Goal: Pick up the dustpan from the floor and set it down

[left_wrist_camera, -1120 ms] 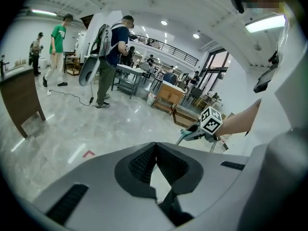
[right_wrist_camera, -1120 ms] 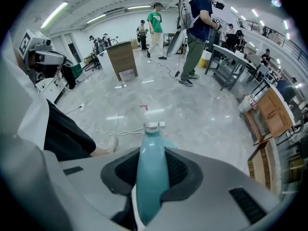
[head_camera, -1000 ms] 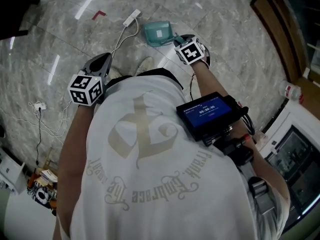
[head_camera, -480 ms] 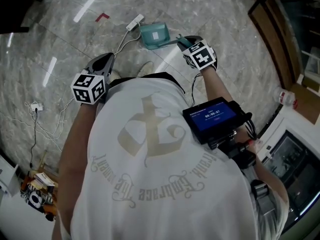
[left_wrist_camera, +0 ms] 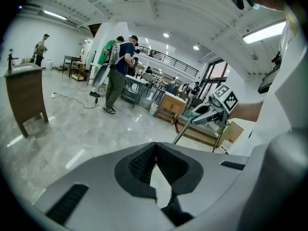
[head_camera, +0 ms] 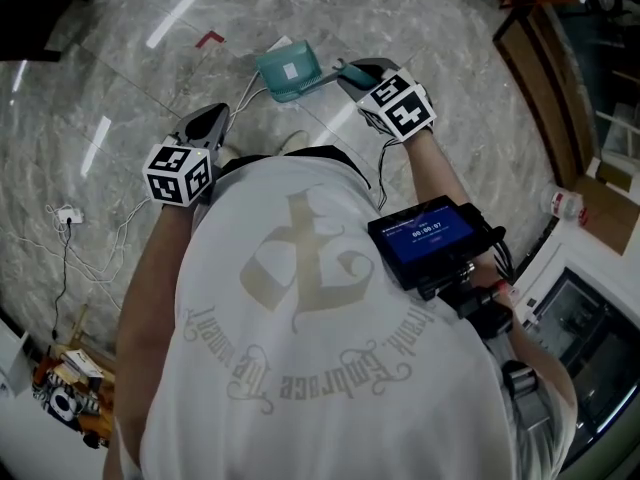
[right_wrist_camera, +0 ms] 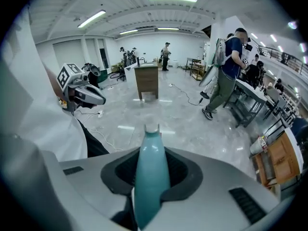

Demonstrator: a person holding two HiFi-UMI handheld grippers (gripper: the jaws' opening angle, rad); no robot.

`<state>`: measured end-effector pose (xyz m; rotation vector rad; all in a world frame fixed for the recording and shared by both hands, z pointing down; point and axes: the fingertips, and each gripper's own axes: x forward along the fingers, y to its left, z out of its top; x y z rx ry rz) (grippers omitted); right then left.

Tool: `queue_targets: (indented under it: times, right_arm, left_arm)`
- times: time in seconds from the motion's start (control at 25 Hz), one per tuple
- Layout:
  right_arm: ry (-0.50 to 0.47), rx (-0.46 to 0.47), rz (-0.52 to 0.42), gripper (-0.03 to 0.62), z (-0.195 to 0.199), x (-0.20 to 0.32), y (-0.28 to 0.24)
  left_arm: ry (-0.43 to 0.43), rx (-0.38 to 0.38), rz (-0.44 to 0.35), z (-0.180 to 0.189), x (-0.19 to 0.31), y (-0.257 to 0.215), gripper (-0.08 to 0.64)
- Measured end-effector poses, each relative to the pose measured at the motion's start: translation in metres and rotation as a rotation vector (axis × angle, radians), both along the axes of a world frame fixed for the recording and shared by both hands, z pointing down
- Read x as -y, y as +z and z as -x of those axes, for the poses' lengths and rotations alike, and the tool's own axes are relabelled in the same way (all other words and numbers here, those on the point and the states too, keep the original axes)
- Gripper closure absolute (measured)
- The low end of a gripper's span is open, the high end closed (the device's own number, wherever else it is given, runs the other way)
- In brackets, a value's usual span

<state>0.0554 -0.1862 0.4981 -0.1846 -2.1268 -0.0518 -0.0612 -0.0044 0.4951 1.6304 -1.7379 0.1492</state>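
Lift step judged in hand: dustpan (head_camera: 288,71) handle (right_wrist_camera: 150,172) pinched by right gripper (head_camera: 347,69), upper centre. Left gripper (head_camera: 212,116) pressed together, empty. Next: controlled lowering onto floor (head_camera: 120,58), then release.

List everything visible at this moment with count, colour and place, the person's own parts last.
dustpan: one, teal, held by its handle ahead of the person
power strip: one, white, on the floor, partly behind the dustpan
tape mark: one, red, on the floor at upper left
plug adapter: one, white, on the floor at far left, with thin cables
cabinet: one, brown wood, mid-room
bystanders: several, nearest in a blue top, across the room
screen device: one, black with blue display, at the person's waist
left gripper: one, grey, shut, empty
right gripper: one, grey, shut on the dustpan handle
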Motion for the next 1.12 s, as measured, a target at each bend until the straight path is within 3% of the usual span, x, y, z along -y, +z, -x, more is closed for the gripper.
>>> queue_targets:
  times: [0.52,1.12]
  right_arm:
    - [-0.092,0.216,0.058,0.486,0.070,-0.017,-0.087]
    - [-0.176,0.278,0.017,0.486,0.111,-0.042,-0.128]
  left_arm:
    - [-0.072,0.048,-0.057,0.028,-0.012,-0.031,0.548]
    - [-0.109,0.109,-0.114,0.049,-0.031,-0.064,0.549]
